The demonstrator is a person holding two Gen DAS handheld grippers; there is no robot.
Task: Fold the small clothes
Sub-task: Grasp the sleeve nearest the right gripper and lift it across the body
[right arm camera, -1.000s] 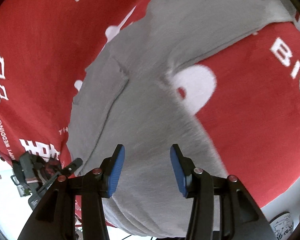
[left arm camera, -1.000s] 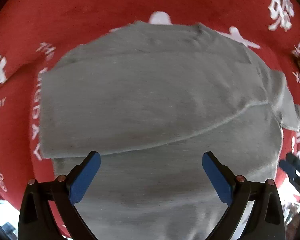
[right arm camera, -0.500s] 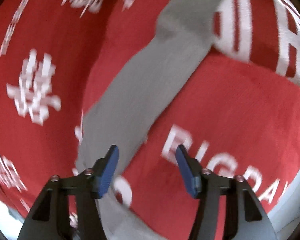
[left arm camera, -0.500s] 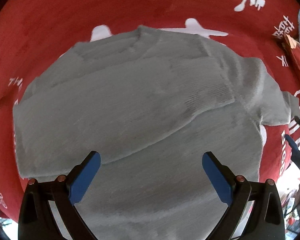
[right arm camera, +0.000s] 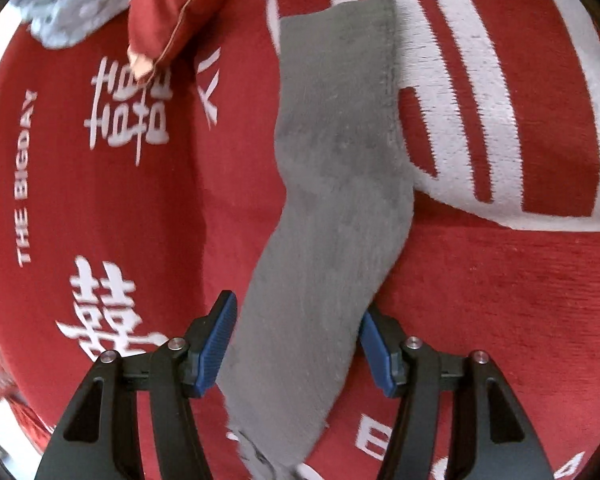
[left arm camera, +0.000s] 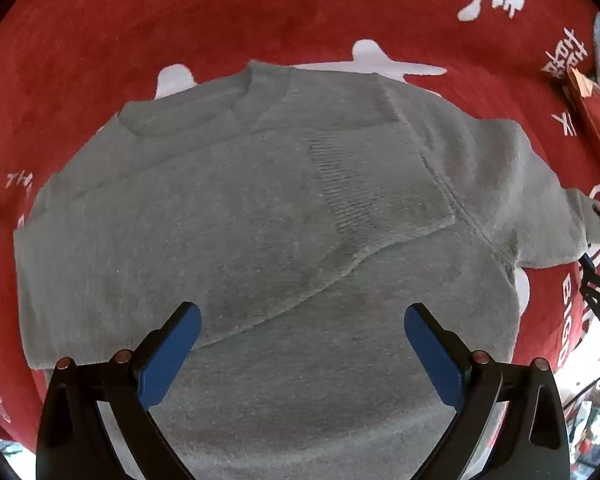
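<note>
Red blanket point(right arm camera: 500, 300), sleeve point(right arm camera: 332, 200) between fingers point(right arm camera: 216, 340)

red blanket point(right arm camera: 500, 300), white lettering, red cushion point(right arm camera: 172, 8)

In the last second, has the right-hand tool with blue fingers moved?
Yes. The right gripper has swung off the grey sweater's body and out along its sleeve, toward the cuff near the red cushion. Its fingers have just been opening, straddling the sleeve.

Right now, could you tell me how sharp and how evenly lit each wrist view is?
Left wrist view: sharp, evenly lit, the grey sweater bulging from fisheye distortion, knit ribbing readable. Right wrist view: slight motion blur smears the white lettering on the red blanket; the grey sleeve is soft-edged; no glare.
</note>
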